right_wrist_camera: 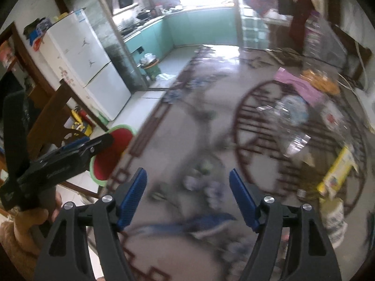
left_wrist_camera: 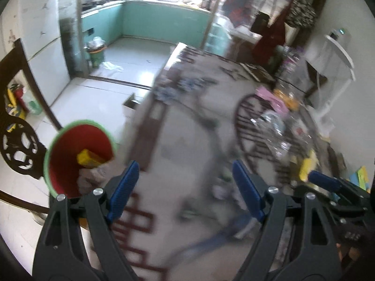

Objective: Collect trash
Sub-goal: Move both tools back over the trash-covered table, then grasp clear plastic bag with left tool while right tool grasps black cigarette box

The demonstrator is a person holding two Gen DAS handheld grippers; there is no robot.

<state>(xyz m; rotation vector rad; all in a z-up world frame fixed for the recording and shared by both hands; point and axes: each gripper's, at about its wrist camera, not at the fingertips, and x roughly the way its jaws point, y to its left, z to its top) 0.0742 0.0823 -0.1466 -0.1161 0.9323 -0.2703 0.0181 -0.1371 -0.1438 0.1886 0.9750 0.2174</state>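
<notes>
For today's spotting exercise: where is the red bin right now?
The red bin sits low on the left in both views, off the table's left edge, beside the left gripper.

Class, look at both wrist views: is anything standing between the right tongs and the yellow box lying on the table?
Nothing visible blocks it. The right tongs are open and empty over the patterned tabletop, and the yellow box lies ahead to their right. Crumpled clear plastic sits farther back, off that path.

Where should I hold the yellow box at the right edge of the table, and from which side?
Grip the yellow rectangular cardboard box across its two long sides, near the middle, coming from above with the right hand-held gripper. It seems to lie flat, long and narrow, so the open jaws should span its short width. Blur hides the details.
</notes>
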